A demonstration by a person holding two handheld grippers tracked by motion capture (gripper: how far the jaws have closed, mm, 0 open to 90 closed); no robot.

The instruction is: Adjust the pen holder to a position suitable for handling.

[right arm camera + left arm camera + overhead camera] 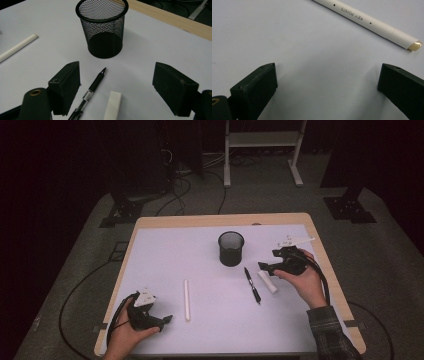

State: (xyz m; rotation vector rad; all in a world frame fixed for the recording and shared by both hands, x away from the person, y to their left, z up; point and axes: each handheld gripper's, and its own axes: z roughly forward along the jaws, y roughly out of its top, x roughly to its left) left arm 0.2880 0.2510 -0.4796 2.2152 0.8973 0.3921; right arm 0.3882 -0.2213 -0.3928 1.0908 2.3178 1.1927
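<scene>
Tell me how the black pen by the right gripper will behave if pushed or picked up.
The black pen looks round and smooth, so it will probably roll when nudged sideways. It seems stiff and light, likely slippery between the right gripper's open jaws.

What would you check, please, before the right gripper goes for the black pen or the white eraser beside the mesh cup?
1. Right gripper open: ok, jaws wide apart.
2. Black pen lying free on the table: ok.
3. White eraser apart from the pen: ok, a gap shows.
4. Mesh pen cup upright: ok.
5. Cup empty: cannot tell for certain, no contents show.
6. Left gripper open near the white marker: ok, holding nothing.
</scene>
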